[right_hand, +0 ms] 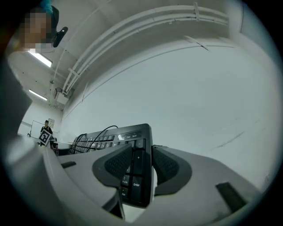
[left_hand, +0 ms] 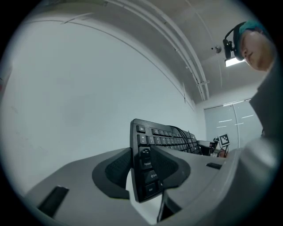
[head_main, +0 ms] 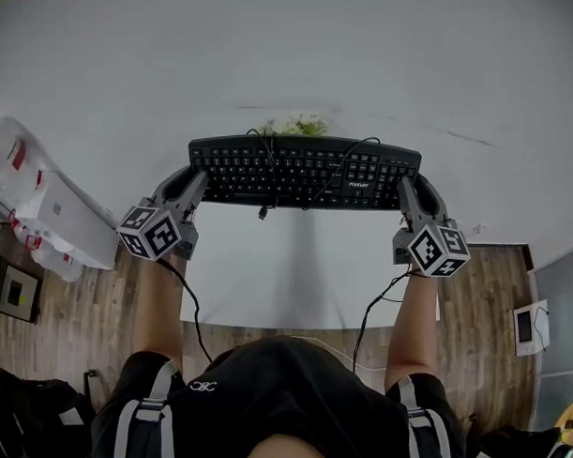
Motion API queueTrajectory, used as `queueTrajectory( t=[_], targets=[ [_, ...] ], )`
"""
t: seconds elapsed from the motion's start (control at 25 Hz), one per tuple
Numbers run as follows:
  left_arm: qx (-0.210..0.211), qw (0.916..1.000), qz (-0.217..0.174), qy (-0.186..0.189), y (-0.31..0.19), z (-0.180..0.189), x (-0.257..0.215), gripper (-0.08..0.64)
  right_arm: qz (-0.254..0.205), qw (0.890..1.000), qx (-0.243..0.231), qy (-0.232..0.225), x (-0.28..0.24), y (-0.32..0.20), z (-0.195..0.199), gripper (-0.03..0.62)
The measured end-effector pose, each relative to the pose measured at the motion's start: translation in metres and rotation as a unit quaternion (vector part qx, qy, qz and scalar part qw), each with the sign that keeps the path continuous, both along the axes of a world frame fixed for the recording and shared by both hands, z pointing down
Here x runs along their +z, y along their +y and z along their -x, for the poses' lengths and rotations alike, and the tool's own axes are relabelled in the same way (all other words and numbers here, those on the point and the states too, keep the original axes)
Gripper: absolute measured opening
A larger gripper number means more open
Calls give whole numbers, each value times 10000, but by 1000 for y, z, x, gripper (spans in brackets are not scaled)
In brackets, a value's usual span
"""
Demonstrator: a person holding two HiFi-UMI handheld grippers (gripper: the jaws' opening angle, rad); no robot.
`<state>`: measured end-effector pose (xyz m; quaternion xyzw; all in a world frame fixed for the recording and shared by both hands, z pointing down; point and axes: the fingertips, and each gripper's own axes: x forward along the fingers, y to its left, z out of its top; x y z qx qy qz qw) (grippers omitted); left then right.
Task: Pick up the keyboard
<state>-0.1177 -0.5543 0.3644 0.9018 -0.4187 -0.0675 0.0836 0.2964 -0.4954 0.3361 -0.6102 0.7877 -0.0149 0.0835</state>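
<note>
Two tools pinch the keyboard [head_main: 303, 171] by its short ends, left tool [head_main: 193, 185] on the left end and right tool [head_main: 409, 187] on the right, long axis spanning crosswise between them, above the white table [head_main: 297, 270].

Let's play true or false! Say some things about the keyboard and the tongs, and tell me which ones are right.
1. The keyboard is black. True.
2. Only one pair of tongs holds it. False: the left tongs pinch one end and the right tongs pinch the other.
3. A cable lies across the keys. True.
4. The keyboard is lying flat on the table. False: it is held up in the air, above the white table.
5. The floor is green carpet. False: the floor looks like brown wood.
</note>
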Motion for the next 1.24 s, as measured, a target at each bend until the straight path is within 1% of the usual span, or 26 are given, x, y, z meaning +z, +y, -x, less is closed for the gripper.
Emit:
queueTrajectory(
  t=[0.28,0.6,0.68,0.84,1.04,1.24],
  targets=[
    [-9,9999,-61,-88,0,-5,-8,149,103,9996,-17,-258,5,2,-6,151],
    [-2,10000,9,-48,2,-2,-3,149,153,9997,2,-211,6,3,-3,150],
    [8,10000,90,4,1,-1,1,148,196,9996,-3,-202,8,1,-3,150],
    [-4,9998,204,-9,3,2,9,149,273,9994,-10,-198,13,1,1,150],
    [-17,9997,217,-56,7,4,14,149,330,9991,-57,-248,23,2,2,150],
    [-16,9997,219,-100,21,5,36,149,351,9988,-74,-325,50,16,3,150]
  ],
)
